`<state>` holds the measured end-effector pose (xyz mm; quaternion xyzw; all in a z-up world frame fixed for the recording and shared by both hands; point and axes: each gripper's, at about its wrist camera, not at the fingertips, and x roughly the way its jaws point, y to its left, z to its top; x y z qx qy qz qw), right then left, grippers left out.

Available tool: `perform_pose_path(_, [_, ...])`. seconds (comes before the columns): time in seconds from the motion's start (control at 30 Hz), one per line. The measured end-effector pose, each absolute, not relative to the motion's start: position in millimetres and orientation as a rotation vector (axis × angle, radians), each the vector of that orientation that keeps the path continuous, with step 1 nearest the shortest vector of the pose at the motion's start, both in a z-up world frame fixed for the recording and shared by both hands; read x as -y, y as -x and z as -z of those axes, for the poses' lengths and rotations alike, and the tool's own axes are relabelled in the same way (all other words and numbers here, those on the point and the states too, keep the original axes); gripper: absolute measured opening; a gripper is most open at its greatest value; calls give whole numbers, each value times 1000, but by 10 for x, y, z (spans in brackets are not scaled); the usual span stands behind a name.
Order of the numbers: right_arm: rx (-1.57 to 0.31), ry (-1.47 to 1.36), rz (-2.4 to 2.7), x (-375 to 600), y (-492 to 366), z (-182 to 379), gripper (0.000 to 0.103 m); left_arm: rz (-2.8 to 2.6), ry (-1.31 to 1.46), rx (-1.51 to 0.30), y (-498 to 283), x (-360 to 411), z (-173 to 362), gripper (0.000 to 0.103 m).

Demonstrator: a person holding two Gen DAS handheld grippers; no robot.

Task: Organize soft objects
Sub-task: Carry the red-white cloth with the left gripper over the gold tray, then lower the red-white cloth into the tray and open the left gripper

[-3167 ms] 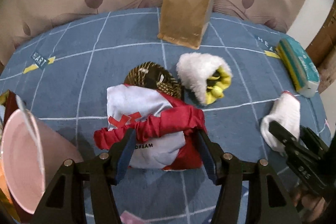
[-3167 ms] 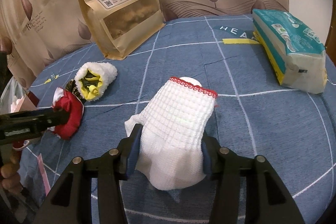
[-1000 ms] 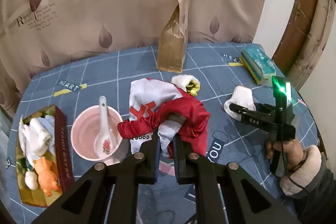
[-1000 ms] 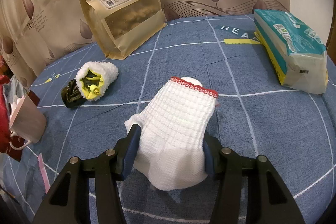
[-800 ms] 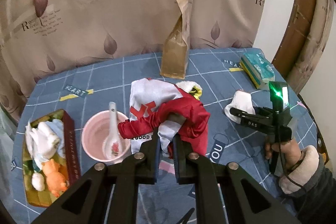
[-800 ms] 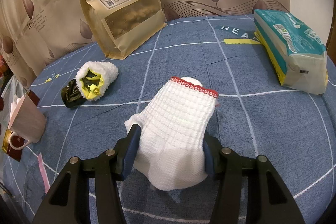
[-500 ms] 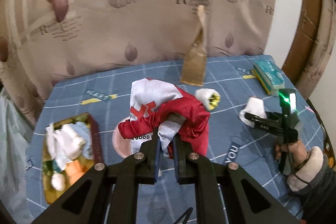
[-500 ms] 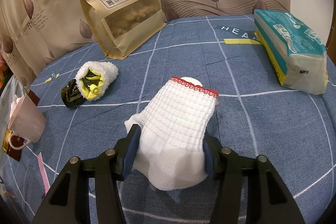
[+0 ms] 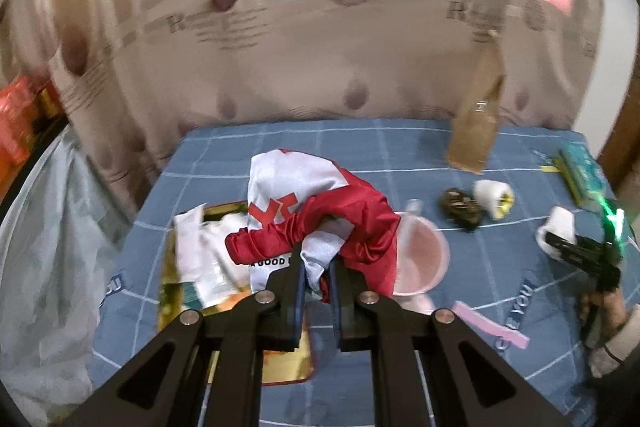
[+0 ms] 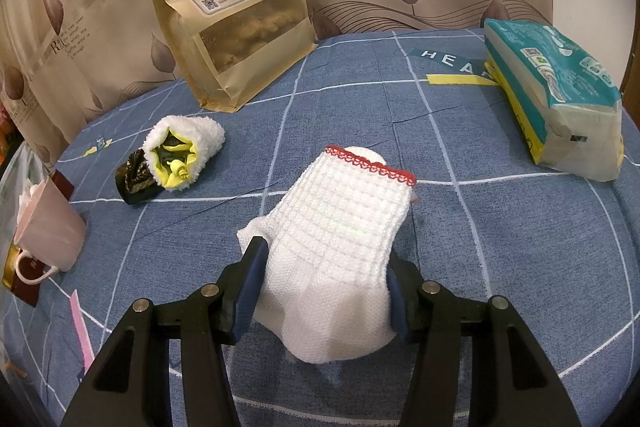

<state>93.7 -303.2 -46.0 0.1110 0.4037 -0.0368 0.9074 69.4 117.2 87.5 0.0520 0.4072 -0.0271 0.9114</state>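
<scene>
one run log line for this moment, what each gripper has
left gripper: shut on red and white cloth, lifted | right gripper: jaws around white knit cloth on blue table

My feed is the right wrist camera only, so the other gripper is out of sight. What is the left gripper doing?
Observer: The left gripper is shut on a red and white satin cloth, lifted clear of the table.
Operator: What lies below it?
Observer: A gold tray already holding white soft items, beside the pink cup.
Operator: Is my gripper visible there?
Observer: Yes, the right gripper sits on the white knitted sock.
</scene>
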Motion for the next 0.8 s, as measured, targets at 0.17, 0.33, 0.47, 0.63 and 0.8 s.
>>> perform_pose_path(0.17, [-834, -226, 77, 3033, -934, 463, 52, -34, -78, -889, -788, -1521, -687, 10])
perform_pose_path(0.33, [-835, -225, 78, 3026, -944, 464, 52, -91, -45, -936, -867, -1806, -481, 10])
perform_pose_path(0.47, [-835, -223, 78, 3029, -943, 463, 52, -135, -26, -961, -902, -2002, -347, 10])
perform_pose_path(0.63, [-836, -222, 79, 3030, -946, 464, 52, -170, -7, -994, -921, -2166, -195, 10])
perform_pose_path(0.8, [-836, -220, 79, 3039, -945, 467, 52, -194, -1, -1026, -927, -2275, -52, 10])
